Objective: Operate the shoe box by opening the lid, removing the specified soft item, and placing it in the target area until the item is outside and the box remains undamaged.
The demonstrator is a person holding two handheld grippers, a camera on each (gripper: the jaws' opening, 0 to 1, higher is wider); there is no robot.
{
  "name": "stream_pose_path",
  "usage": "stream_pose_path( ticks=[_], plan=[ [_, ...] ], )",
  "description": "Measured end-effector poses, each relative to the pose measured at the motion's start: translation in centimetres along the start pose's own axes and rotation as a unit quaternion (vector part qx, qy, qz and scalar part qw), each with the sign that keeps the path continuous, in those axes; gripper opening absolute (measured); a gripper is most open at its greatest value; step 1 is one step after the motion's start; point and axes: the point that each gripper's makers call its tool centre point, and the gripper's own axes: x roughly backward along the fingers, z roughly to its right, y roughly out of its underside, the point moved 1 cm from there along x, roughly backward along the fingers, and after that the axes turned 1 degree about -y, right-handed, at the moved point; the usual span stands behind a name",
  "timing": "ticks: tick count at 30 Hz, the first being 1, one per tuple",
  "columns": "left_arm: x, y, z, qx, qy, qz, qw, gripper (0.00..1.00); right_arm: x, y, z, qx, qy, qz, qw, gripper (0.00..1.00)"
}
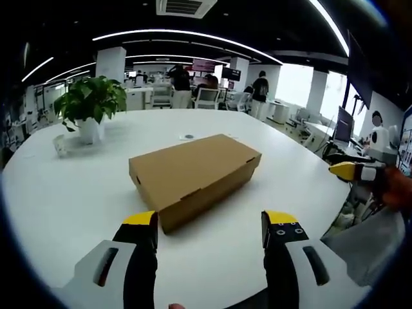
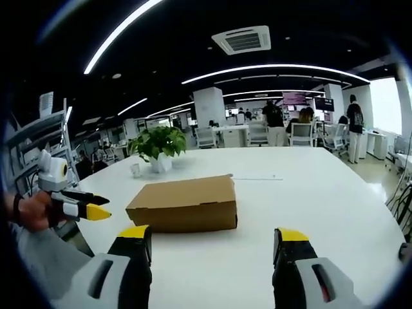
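A closed brown cardboard shoe box (image 1: pixel 193 175) lies on the round white table (image 1: pixel 64 199), its lid flat and shut. My left gripper (image 1: pixel 209 222) hangs open just short of the box's near corner, nothing between its yellow-tipped fingers. The right gripper (image 1: pixel 351 171) shows at the right edge of the left gripper view, held in a hand beyond the table rim. In the right gripper view the same box (image 2: pixel 183 203) sits ahead, and my right gripper (image 2: pixel 215 238) stands open in front of it. The left gripper (image 2: pixel 87 207) enters there from the left, held by a hand.
A potted green plant (image 1: pixel 90 106) in a white pot stands at the table's far left, with a small white cup (image 1: pixel 60 147) beside it. A small round disc (image 1: pixel 187 136) lies behind the box. Chairs, desks and several people occupy the office behind.
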Motion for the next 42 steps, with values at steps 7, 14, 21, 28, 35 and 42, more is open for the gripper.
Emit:
stream_pose_path(
  ticks=[7, 14, 21, 28, 35, 42],
  plan=[
    [0.03, 0.08, -0.06, -0.002, -0.002, -0.001, 1.0000, 0.67, 0.10, -0.09, -0.02, -0.004, -0.001, 0.004, 1.0000, 0.76],
    [0.05, 0.15, -0.10, -0.002, -0.004, -0.002, 1.0000, 0.67, 0.06, -0.16, -0.22, -0.005, -0.007, 0.007, 0.9999, 0.76],
    [-0.02, 0.21, -0.31, -0.002, -0.007, -0.002, 1.0000, 0.67, -0.01, -0.13, -0.58, -0.001, -0.013, 0.004, 0.9999, 0.76],
    [0.08, 0.23, -0.26, -0.003, -0.008, -0.004, 1.0000, 0.67, 0.12, -0.50, -0.60, -0.003, -0.016, 0.011, 0.9998, 0.75],
    [-0.26, 0.54, -0.31, -0.003, -0.007, -0.013, 0.9999, 0.67, -0.04, -0.91, -0.85, -0.022, -0.025, 0.020, 0.9993, 0.75],
    [-0.57, 0.97, -0.29, -0.005, -0.003, -0.024, 0.9997, 0.67, -0.04, -1.01, -0.41, -0.038, -0.021, 0.023, 0.9988, 0.75]
  ],
)
